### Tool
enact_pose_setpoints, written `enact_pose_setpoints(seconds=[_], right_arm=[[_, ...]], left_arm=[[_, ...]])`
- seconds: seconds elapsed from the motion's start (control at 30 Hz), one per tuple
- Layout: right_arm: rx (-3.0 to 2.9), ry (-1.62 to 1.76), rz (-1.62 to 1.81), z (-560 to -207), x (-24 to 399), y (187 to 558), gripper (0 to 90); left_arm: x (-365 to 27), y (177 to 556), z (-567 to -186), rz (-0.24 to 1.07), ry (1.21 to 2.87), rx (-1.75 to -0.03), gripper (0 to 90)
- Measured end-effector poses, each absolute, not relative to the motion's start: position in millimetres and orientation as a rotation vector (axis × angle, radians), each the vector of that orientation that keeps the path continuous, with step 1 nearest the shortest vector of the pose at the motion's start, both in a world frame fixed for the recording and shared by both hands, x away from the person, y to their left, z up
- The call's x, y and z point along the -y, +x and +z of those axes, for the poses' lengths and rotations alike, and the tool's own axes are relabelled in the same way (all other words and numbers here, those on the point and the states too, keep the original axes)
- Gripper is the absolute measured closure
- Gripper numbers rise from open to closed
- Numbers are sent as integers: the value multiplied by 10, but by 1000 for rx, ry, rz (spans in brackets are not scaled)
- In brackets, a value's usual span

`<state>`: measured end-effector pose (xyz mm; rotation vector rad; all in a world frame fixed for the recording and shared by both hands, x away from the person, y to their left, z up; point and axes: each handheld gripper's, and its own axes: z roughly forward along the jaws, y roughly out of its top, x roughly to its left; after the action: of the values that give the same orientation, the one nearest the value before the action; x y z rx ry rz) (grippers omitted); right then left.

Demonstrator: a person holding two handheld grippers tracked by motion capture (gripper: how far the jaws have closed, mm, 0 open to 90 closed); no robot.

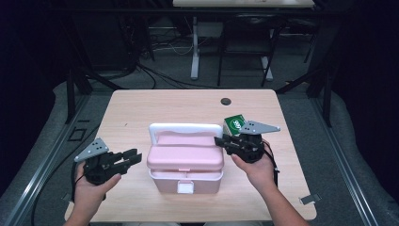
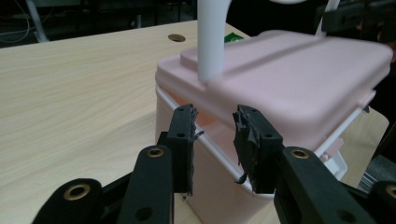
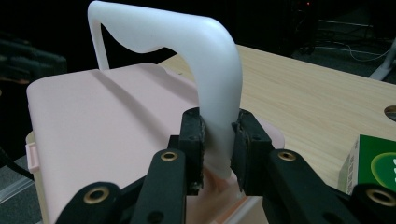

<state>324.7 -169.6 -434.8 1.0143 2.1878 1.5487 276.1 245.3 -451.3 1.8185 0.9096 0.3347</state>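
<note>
A pink box with a white base and an upright white handle stands in the middle of the wooden table. My right gripper is at the box's right side, shut on the handle's right leg, with both pads pressing on it in the right gripper view. My left gripper is open just left of the box. In the left gripper view its jaws stand apart in front of the box's corner, below the pink lid, touching nothing.
A green carton stands behind the right gripper, close to the box's right rear corner. A round hole lies in the tabletop farther back. A small metal clip sits near the front right edge.
</note>
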Motion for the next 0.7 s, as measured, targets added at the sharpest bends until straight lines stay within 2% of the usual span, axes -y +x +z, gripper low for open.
enact_pose_setpoints(seconds=[0.7], right_arm=[[-2174,1043,1583,-4283,1711,3321,748]], left_arm=[[-2130,2785,-4542,349,1871,-832,694]])
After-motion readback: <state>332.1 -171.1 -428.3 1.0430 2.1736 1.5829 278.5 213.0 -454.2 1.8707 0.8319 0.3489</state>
